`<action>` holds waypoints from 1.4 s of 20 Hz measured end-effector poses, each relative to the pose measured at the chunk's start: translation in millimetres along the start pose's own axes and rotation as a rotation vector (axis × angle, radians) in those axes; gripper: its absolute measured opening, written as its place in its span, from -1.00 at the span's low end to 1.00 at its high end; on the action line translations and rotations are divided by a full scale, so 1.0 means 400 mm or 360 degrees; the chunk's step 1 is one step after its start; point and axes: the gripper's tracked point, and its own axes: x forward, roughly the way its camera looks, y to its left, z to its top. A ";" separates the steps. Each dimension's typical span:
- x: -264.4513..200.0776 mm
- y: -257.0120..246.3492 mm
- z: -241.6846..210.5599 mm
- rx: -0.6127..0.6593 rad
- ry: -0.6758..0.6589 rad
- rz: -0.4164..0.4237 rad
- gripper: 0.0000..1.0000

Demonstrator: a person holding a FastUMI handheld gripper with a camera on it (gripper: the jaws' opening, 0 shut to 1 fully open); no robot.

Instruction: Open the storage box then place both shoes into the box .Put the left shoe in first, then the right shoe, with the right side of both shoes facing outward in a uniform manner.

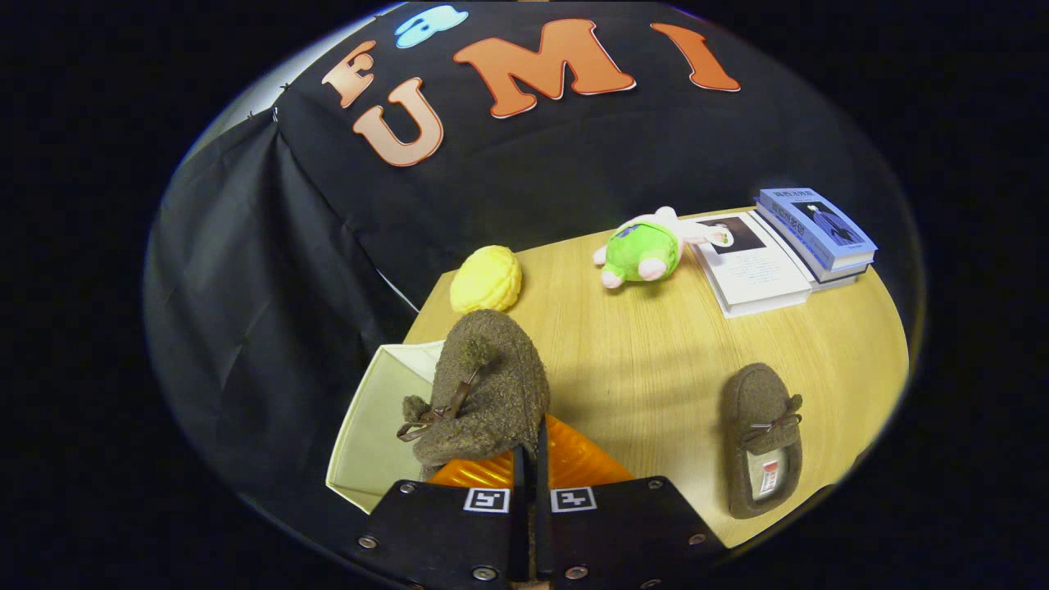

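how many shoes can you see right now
2: one brown shoe is clamped in the gripper, hanging over the open storage box; the other shoe lies on the table beside it.

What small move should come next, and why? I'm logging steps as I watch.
Probably lower the brown shoe into the open storage box. The gripper is shut on its heel edge, it hangs above the box's rim, and the second shoe lies on the table, waiting its turn.
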 end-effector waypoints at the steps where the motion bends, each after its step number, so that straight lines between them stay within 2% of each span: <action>1: -0.004 0.022 0.011 -0.0008 -0.0013 0.0017 -0.92; 4: -0.006 0.103 0.028 -0.0021 -0.0042 0.0069 -0.92; 7: 0.027 0.186 0.009 -0.0017 0.0017 0.0146 -0.92; 11: 0.091 0.254 -0.040 -0.0011 0.0107 0.0176 -0.92; 22: 0.265 0.294 -0.177 0.0059 0.0318 0.0038 -0.90; 27: 0.287 0.310 -0.219 0.0119 0.0383 0.0015 -0.78; 28: 0.290 0.319 -0.222 0.0107 0.0393 0.0026 -0.69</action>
